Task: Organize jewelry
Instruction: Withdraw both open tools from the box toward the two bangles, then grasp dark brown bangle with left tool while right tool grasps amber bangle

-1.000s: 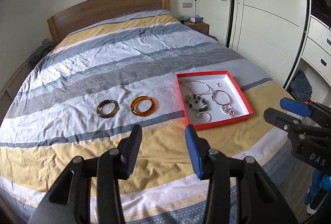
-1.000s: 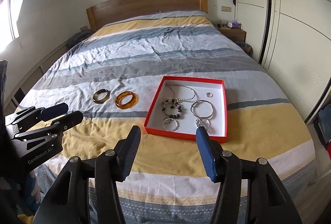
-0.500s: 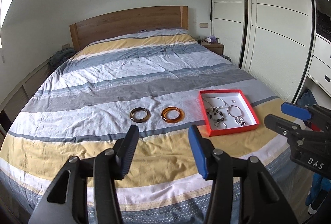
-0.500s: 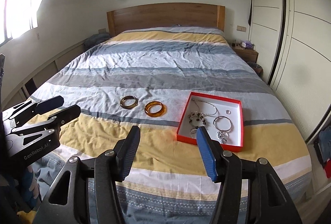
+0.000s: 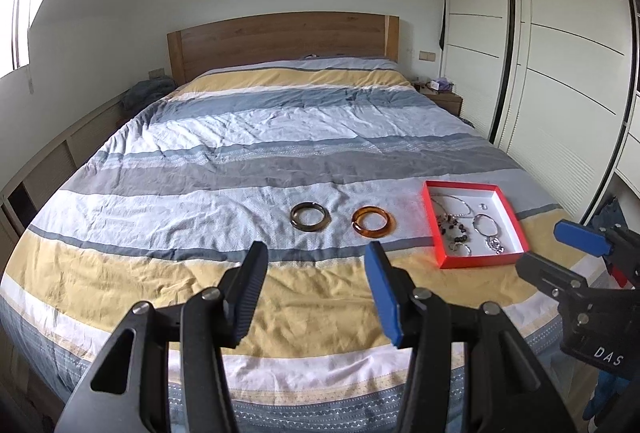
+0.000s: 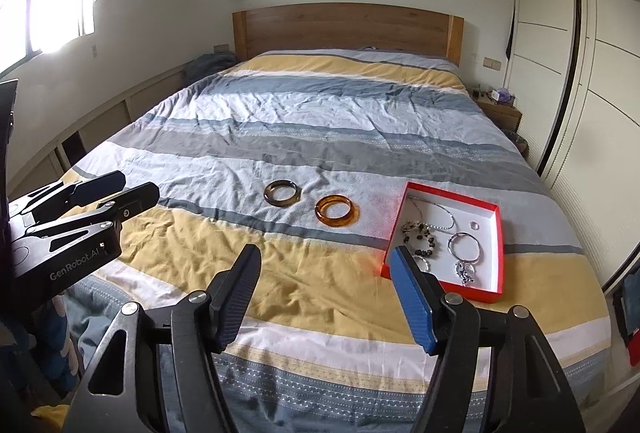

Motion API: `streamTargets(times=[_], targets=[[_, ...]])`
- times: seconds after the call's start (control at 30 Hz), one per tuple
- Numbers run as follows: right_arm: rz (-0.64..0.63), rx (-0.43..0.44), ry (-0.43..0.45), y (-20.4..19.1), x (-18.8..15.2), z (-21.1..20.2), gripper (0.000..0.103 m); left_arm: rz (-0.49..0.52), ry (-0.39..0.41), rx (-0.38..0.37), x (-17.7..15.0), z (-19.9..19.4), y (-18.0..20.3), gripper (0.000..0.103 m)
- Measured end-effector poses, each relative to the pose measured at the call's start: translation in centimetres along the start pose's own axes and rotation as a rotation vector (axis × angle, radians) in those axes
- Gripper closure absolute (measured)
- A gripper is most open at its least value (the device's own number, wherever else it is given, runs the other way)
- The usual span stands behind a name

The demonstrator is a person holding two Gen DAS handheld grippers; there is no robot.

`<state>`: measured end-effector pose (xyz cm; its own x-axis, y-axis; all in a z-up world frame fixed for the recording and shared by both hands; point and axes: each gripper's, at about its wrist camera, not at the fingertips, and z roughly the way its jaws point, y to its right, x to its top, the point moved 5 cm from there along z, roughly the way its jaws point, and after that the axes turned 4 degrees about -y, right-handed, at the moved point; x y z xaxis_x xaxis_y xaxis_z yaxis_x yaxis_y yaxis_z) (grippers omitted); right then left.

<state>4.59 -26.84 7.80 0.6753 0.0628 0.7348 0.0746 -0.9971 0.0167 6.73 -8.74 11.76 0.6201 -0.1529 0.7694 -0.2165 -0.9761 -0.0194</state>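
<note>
A dark brown bangle [image 5: 310,217] [image 6: 282,193] and an amber bangle [image 5: 372,220] [image 6: 336,211] lie side by side on the striped bedspread. To their right a red box [image 5: 438,245] [image 6: 499,261] with a white inside holds necklaces, bracelets and a ring. My left gripper [image 5: 316,259] is open and empty, held back from the bed's foot, short of the bangles. My right gripper [image 6: 324,263] is open and empty, also back from the bed; its blue fingertip overlaps the box's near corner in view.
The bed [image 5: 280,137] has a wooden headboard [image 5: 280,37]. White wardrobe doors [image 5: 560,53] run along the right. A nightstand [image 6: 500,111] stands at the far right. A low ledge [image 6: 120,105] and a window run along the left wall.
Both grippers have pulled back and up from the bed, so the bangles and the box look smaller and farther. Both stay open. The jewelry has not moved.
</note>
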Motion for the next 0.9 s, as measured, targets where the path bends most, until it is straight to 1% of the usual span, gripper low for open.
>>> streamTargets(times=[0.13, 0.23, 0.37, 0.43, 0.5, 0.6, 0.7, 0.77, 0.9], targets=[[-0.002, 0.014, -0.01, -0.1, 0.1, 1.1, 0.037, -0.005, -0.018, 0.008, 0.0, 0.9, -0.3, 0.055], [0.002, 0.024, -0.021, -0.1, 0.1, 1.9, 0.037, -0.005, -0.039, 0.021, 0.0, 2.3, -0.6, 0.055], [0.011, 0.038, -0.045, 0.2, 0.2, 4.0, 0.037, -0.02, -0.087, 0.03, -0.5, 4.9, -1.4, 0.055], [0.013, 0.045, -0.064, 0.2, 0.1, 5.4, 0.037, -0.038, -0.127, 0.031, -0.8, 7.0, -2.2, 0.055], [0.016, 0.055, -0.088, 0.3, 0.3, 7.4, 0.037, -0.059, -0.159, 0.024, -1.2, 9.1, -3.1, 0.055], [0.023, 0.071, -0.124, 0.6, 0.7, 10.9, 0.037, -0.079, -0.185, 0.027, -1.2, 12.7, -4.5, 0.055], [0.038, 0.081, -0.146, 0.9, 1.4, 14.9, 0.037, -0.089, -0.206, 0.041, -0.6, 17.0, -5.8, 0.055], [0.04, 0.081, -0.162, 1.2, 2.2, 17.9, 0.037, -0.095, -0.224, 0.032, 0.1, 20.2, -6.4, 0.055], [0.049, 0.063, -0.21, 2.2, 3.8, 24.4, 0.046, -0.089, -0.256, 0.015, 1.7, 26.3, -6.7, 0.055]])
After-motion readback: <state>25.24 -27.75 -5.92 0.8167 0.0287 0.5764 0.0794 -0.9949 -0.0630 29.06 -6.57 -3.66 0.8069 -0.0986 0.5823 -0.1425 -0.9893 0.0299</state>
